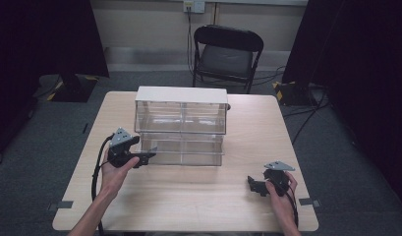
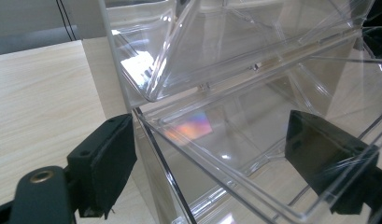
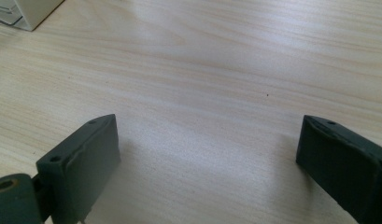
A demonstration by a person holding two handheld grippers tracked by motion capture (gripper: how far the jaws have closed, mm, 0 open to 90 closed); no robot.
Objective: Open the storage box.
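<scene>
High view: wooden table across frame middle | clear drawer cabinet center, lower-left drawer pulled out | folding chair top center | left gripper left of center, jaws spread astride drawer's corner wall | right gripper lower right, jaws apart, nothing held, above bare wood

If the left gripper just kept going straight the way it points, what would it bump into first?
The clear drawer at the bottom left of the plastic cabinet. In the left gripper view the left gripper is open with one jaw outside the drawer's side wall and one seemingly inside, so that wall's edge probably comes first.
</scene>
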